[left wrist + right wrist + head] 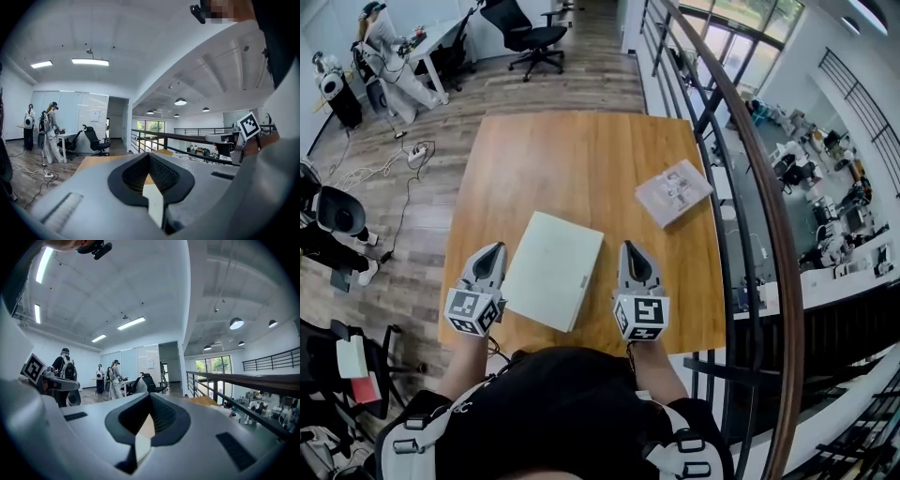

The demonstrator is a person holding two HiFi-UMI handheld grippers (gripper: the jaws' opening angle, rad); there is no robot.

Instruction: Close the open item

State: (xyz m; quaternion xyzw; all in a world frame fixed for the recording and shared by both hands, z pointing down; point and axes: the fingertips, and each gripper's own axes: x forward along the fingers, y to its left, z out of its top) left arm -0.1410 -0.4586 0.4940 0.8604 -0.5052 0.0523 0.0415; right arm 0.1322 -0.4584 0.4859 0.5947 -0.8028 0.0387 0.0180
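Observation:
A pale green-white laptop (553, 269) lies closed and flat on the wooden table (581, 164), near its front edge. My left gripper (494, 251) hovers just left of the laptop, jaws shut with nothing between them. My right gripper (629, 248) hovers just right of it, also shut and empty. Both point level away from me, apart from the laptop. In the left gripper view the left gripper (149, 155) shows its tips meeting, and the right gripper's marker cube (249, 124) sits at the right. In the right gripper view the right gripper (150, 396) is likewise closed.
A thin booklet (674, 191) lies at the table's right side. A dark railing (741, 178) runs close along the right edge. An office chair (530, 36) and a white desk with people (389, 52) stand beyond the far end. Cables lie on the floor (389, 169) at left.

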